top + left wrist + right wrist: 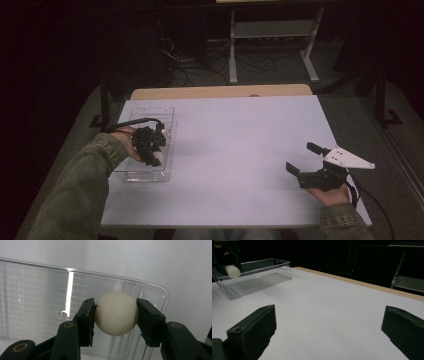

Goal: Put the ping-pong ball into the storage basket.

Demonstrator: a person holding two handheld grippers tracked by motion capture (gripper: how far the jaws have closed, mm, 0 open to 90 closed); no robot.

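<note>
Holding the ball (116, 313) over the clear box (35, 297), the left tongs (115, 315) grip it, release pending; the right tongs (329, 330) gape, empty, above the surface (332, 305).

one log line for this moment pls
left gripper: shut on ball, over clear box | right gripper: open, nothing held, over table

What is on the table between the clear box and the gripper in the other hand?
Nothing: in the high view, bare white tabletop runs from the clear box to the right gripper.
</note>
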